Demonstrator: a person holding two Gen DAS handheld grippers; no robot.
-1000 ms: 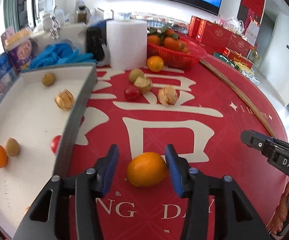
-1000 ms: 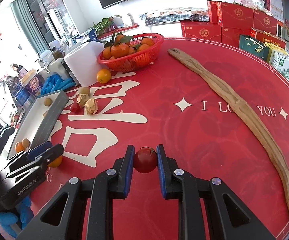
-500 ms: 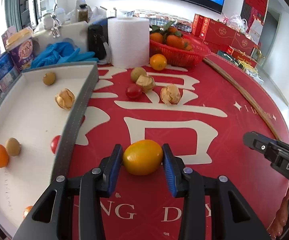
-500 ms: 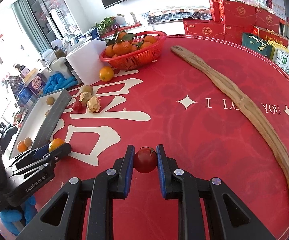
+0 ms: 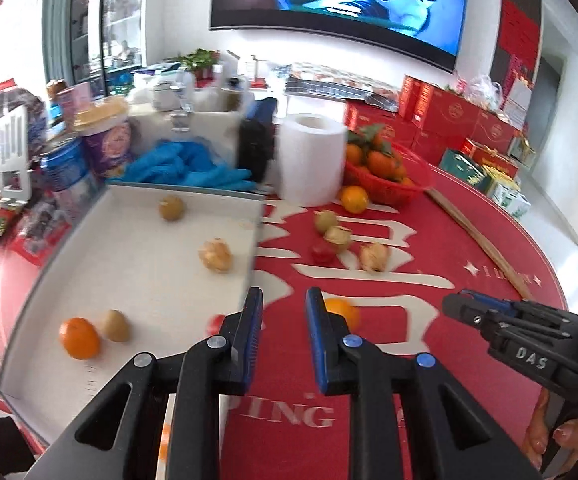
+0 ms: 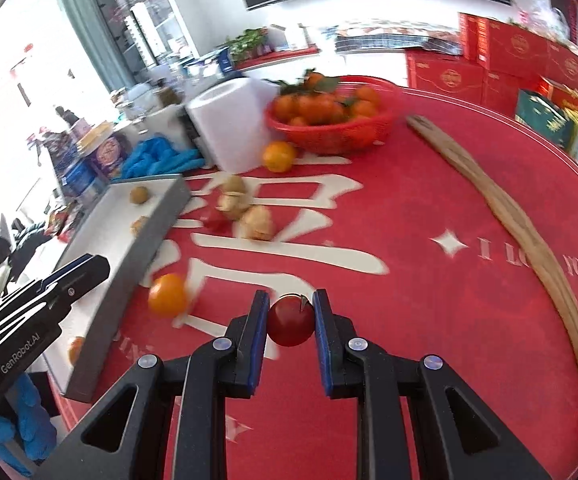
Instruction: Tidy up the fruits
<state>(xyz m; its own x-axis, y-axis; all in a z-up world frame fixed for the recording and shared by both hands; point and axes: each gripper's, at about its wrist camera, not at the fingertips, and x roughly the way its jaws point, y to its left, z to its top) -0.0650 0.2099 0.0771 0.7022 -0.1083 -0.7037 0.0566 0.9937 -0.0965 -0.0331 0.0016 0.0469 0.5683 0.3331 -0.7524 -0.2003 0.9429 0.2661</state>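
My left gripper (image 5: pixel 284 300) is shut, nothing between its blue pads, raised over the tray's right wall. The orange (image 5: pixel 341 314) it had lies blurred on the red cloth, half hidden behind the right finger; the right wrist view shows this orange (image 6: pixel 167 295) beside the tray wall. My right gripper (image 6: pixel 291 300) is shut on a red tomato (image 6: pixel 291 320), held above the cloth. The white tray (image 5: pixel 129 264) with grey walls holds an orange (image 5: pixel 79 338), a brown-green fruit (image 5: pixel 116 325), a husked fruit (image 5: pixel 216 255) and a brownish fruit (image 5: pixel 171 208).
Loose fruits (image 5: pixel 337 236) and another orange (image 5: pixel 354 199) lie on the cloth before a red basket (image 5: pixel 393 190) of tangerines and a paper roll (image 5: pixel 313 160). A long wooden stick (image 6: pixel 529 248) runs along the right. Tubs, blue gloves and boxes crowd the back left.
The left jaws closed round the orange, then rose and closed further; the orange is out of them, on the cloth. The right gripper lifted and moved left with the tomato.
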